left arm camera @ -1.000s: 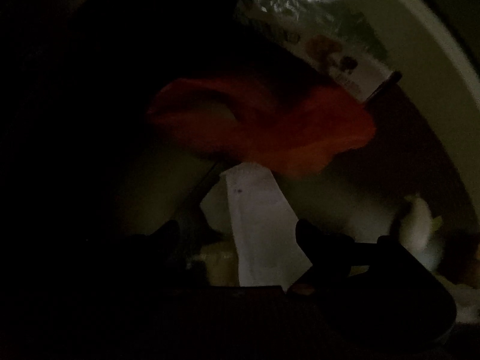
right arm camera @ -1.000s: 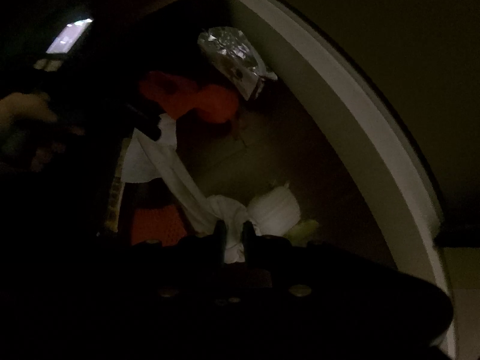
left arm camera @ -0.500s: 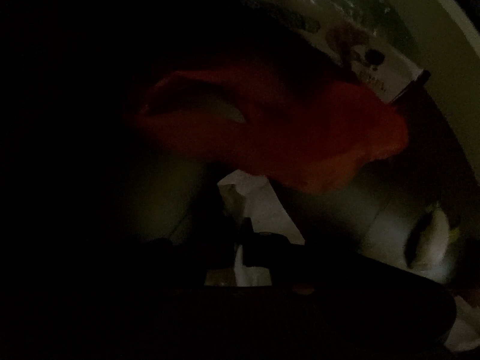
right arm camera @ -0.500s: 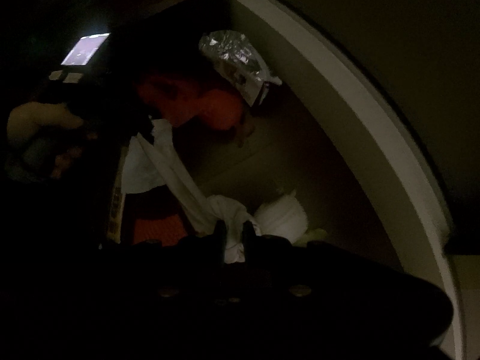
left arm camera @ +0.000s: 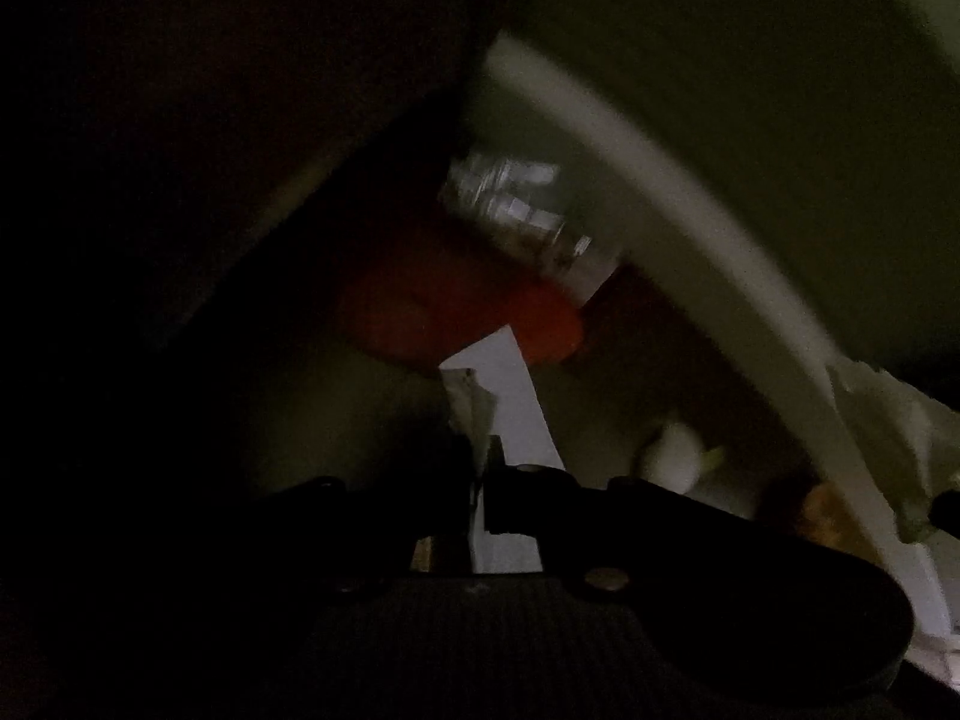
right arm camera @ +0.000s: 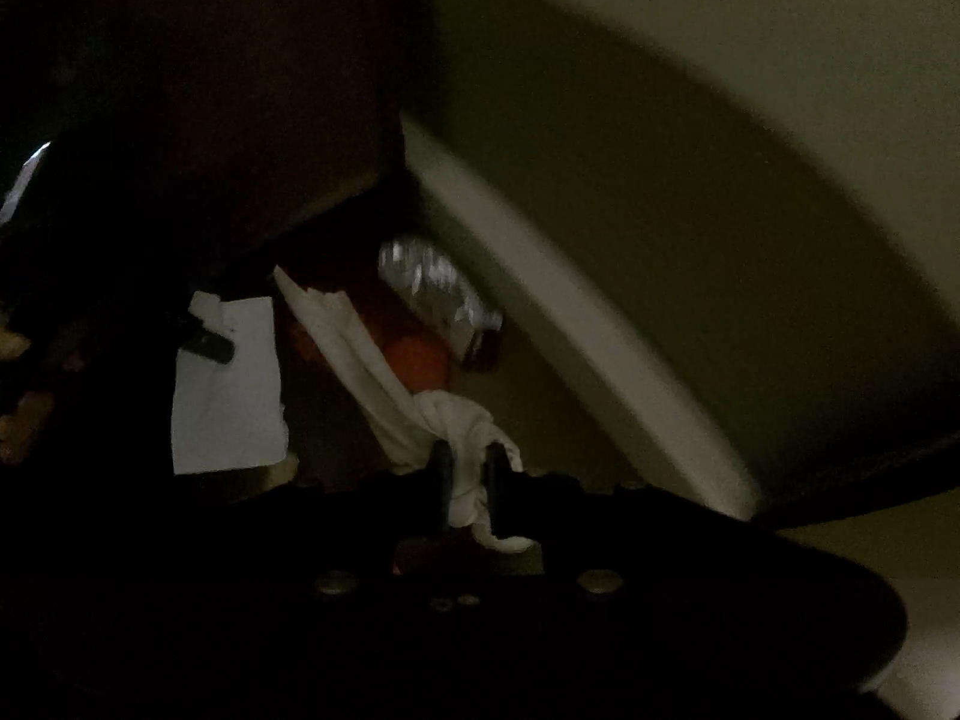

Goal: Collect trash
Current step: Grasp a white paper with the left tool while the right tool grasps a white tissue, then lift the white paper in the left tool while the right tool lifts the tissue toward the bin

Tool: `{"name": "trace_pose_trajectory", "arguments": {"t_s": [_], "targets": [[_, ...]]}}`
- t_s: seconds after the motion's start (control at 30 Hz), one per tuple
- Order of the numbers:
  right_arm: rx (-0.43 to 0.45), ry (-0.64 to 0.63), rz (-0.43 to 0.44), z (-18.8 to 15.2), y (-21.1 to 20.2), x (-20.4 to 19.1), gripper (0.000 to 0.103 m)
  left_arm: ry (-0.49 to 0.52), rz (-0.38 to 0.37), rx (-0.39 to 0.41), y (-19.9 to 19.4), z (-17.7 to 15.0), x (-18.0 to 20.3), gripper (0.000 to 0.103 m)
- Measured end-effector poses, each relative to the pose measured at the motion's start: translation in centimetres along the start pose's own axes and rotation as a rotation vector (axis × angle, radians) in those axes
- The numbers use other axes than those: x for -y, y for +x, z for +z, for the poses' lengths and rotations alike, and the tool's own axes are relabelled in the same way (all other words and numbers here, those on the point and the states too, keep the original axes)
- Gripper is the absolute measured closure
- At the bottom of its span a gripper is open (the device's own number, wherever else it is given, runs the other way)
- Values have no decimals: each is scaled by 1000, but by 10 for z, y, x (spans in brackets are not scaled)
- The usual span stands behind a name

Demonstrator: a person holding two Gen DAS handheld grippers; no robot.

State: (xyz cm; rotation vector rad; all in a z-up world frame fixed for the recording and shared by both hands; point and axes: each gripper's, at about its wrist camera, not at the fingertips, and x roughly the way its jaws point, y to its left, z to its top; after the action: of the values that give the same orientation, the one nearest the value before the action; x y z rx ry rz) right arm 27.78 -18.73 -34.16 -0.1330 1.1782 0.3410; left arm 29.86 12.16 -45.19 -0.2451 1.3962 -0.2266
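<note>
The left gripper (left arm camera: 480,468) had its fingers clamped on a white paper slip (left arm camera: 510,396); seen from the right wrist, the slip (right arm camera: 228,396) hung at nine o'clock of the frame's centre, pinched by its top edge. The right gripper (right arm camera: 467,468) was clenched on a twisted white tissue (right arm camera: 456,420), whose long tail ran up toward eleven o'clock. Both pieces looked clear of the floor (left arm camera: 630,408).

To do this lift well, I judged both grips should be kept tight and raised straight up, since the paper was held only by a thin edge and could slip out, and the tissue tail might drag other litter along with it. A slow carry to the bin would suit, though no bin showed in either view.

More trash lay below: an orange wrapper (left arm camera: 468,312) near the centre of the left view, a crinkled foil packet (left arm camera: 522,216) at its one o'clock, touching or overlapping it, and a small white wad (left arm camera: 675,465) toward four o'clock.

The room was very dark. The floor appeared brownish, bounded by a pale baseboard (left arm camera: 690,228) curving from twelve to five o'clock beneath a dull wall (right arm camera: 690,180). A dark furniture edge loomed at ten o'clock.
</note>
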Motion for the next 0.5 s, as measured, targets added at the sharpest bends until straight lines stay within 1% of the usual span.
{"name": "trace_pose_trajectory", "arguments": {"t_s": [0.1,0.13,0.2,0.3,0.33,0.5], "targets": [[72,8,-4,15,-45,-8,93,-4,-14,68,-58,0,0,100],[95,11,-1,20,-59,-10,93,-2,-21,97,-82,-1,1,100],[146,17,13,32,-96,-17,93,20,-32,158,-125,-2,6,100],[233,-20,21,49,-147,-34,93,56,-58,273,-200,-5,12,100],[264,-38,19,55,-164,-39,93,68,-66,325,-229,-7,14,100],[429,-106,30,93,-248,-70,93,93,-76,538,-346,-14,14,100]]}}
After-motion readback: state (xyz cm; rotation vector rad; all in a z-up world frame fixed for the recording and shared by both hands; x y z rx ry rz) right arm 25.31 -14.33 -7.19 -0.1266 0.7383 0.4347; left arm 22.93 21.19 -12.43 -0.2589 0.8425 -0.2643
